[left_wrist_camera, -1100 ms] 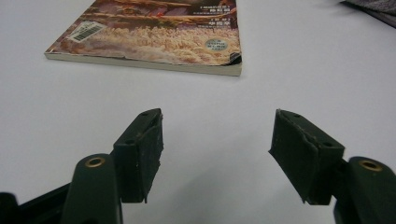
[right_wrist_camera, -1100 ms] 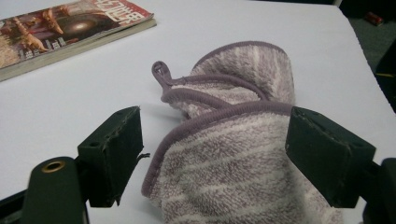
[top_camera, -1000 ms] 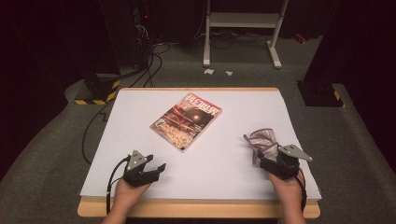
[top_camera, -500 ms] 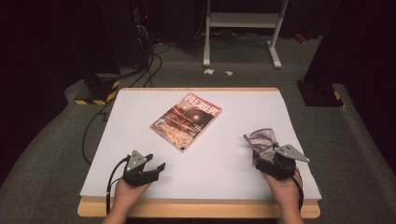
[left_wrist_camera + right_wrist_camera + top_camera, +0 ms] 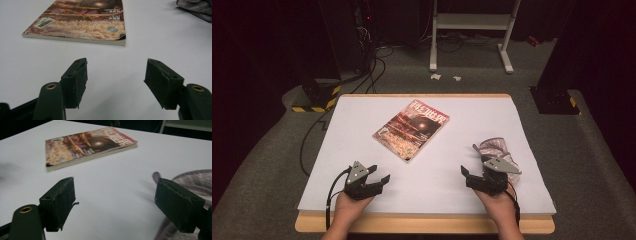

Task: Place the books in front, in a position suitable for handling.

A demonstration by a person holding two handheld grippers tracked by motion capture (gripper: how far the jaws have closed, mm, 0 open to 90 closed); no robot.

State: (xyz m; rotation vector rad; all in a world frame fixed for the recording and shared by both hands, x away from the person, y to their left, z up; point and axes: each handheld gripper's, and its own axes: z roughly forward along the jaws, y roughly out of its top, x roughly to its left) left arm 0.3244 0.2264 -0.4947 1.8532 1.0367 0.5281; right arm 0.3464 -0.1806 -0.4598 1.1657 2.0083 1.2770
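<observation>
The left claw (image 5: 379, 181), in the lower left of the high view, is released: its two black jaws stand wide apart with only bare white bench (image 5: 362, 120) between them. In the left gripper view the magazine (image 5: 82, 21) lies flat in the upper left, a little beyond the jaws and not touching them.

The right claw (image 5: 468, 175), in the lower right of the high view, is also released, and nothing is between its jaws. In the right gripper view the grey cloth (image 5: 190, 178) lies at the right edge, just behind the right jaw; I cannot tell if it touches the jaw.

In the high view the magazine (image 5: 412, 129) lies near the middle of the bench, turned at an angle, well apart from both claws. The grey cloth (image 5: 494, 149) lies just above the right claw.
</observation>
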